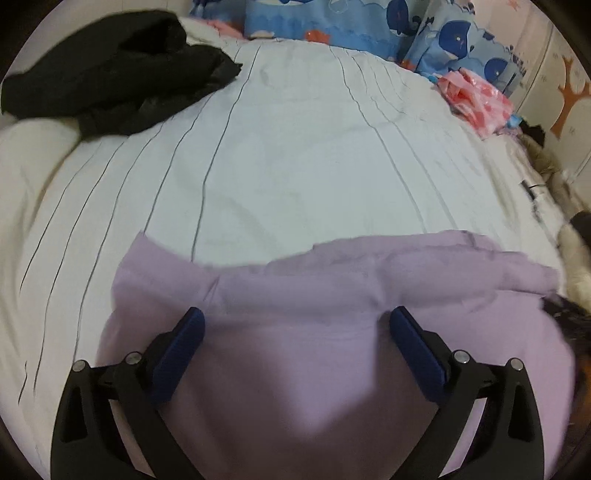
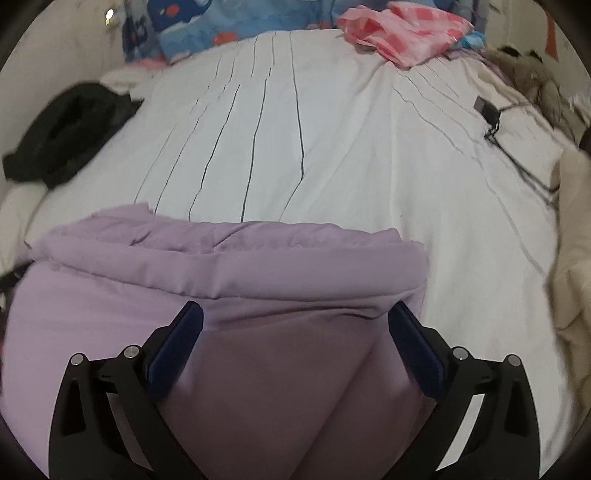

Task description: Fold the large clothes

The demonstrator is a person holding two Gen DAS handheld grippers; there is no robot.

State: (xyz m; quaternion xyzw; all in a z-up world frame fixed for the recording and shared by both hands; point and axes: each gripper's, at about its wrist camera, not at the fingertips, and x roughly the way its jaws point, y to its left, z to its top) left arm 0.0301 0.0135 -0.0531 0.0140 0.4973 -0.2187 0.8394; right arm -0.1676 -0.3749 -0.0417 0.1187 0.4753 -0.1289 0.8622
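While a pale lilac, padded fabric garment (image 1: pixel 332 332) is spread across the near end of a bed, its far edge is seen rolled back into a thick fold running side to side. The left gripper (image 1: pixel 297 325) is held just above the lilac cloth with its blue-padded fingers (image 1: pixel 184 343) spread wide — nothing is gripped between them. The right gripper (image 2: pixel 295 321) is likewise released, its jaws parted over the same garment near the garment's right-hand fold. Beneath the garment lies a white bedsheet with thin dark stripes (image 1: pixel 295 147), lightly wrinkled. A crumpled black garment (image 1: pixel 110 77) is left at the far left of the sheet, well apart from the lilac one. At the head of the bed, blue bedding printed with whales (image 1: pixel 369 26) is bunched, and a pink checked plastic bag (image 2: pixel 402 29) rests beside it on the right. A small dark device with a trailing cable (image 2: pixel 487 110) lies near the right edge — its kind cannot be told.
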